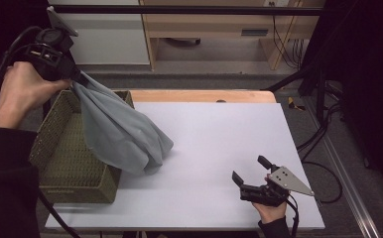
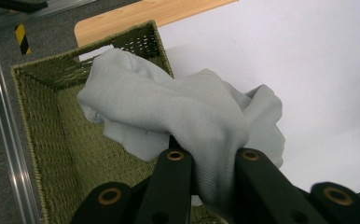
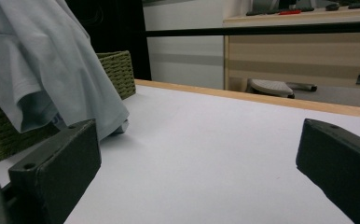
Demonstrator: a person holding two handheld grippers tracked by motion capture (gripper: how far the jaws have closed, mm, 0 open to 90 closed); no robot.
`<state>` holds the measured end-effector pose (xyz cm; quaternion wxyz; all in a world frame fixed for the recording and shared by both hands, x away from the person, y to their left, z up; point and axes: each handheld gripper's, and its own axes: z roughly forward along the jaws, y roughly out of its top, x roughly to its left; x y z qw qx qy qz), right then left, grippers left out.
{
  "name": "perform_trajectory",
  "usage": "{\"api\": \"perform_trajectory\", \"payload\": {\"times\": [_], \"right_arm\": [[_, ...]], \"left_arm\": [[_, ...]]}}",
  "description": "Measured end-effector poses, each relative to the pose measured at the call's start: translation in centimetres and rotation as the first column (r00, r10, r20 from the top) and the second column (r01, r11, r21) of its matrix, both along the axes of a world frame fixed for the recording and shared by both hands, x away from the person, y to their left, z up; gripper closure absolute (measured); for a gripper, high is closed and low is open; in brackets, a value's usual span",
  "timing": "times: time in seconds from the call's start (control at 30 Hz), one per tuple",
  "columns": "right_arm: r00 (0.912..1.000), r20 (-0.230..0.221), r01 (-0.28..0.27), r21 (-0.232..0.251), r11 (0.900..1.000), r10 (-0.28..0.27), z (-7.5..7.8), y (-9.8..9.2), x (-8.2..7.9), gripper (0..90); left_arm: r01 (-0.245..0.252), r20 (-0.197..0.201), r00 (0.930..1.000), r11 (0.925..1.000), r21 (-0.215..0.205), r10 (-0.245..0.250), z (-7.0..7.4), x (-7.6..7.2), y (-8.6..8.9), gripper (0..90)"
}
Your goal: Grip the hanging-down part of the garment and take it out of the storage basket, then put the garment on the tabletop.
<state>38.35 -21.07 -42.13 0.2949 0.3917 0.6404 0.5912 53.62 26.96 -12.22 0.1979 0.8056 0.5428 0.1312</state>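
Observation:
A pale grey-blue garment [image 1: 117,131] hangs from my left gripper [image 1: 78,79], held high above the far left corner of a green woven basket [image 1: 55,163]. Its jaws are shut on a bunched fold of the garment [image 2: 178,114]. The cloth drapes over the basket's right wall, and its lower end rests on the white table [image 1: 219,144]. My right gripper [image 1: 251,170] lies low on the table near the front right, jaws wide apart with nothing between them. From there the garment [image 3: 52,74] and the basket [image 3: 117,70] show at the left.
The basket [image 2: 52,140] sits at the table's left edge, with bare weave showing inside. A wooden strip [image 1: 199,95] runs along the table's far edge. Behind it are a desk and cables on the floor. A black stand leg [image 1: 298,74] slants at the right.

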Motion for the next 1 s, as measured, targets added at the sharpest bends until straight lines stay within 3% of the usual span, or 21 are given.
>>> {"api": "perform_trajectory", "payload": {"times": [0.6, 1.0], "right_arm": [[0.9993, -0.036, -0.009, 0.015, 1.000, 0.009, -0.6, -0.2, 0.1, 0.2], [0.9985, -0.052, -0.014, 0.007, 1.000, 0.015, -0.6, -0.3, 0.0, 0.2]], "left_arm": [[0.017, -0.012, 0.9998, 0.9999, 0.001, -0.017, 0.0, 0.0, -1.1, 87.1], [0.097, -0.022, 0.9950, 0.9952, 0.008, -0.097, -0.1, 0.2, -5.3, 87.1]]}}
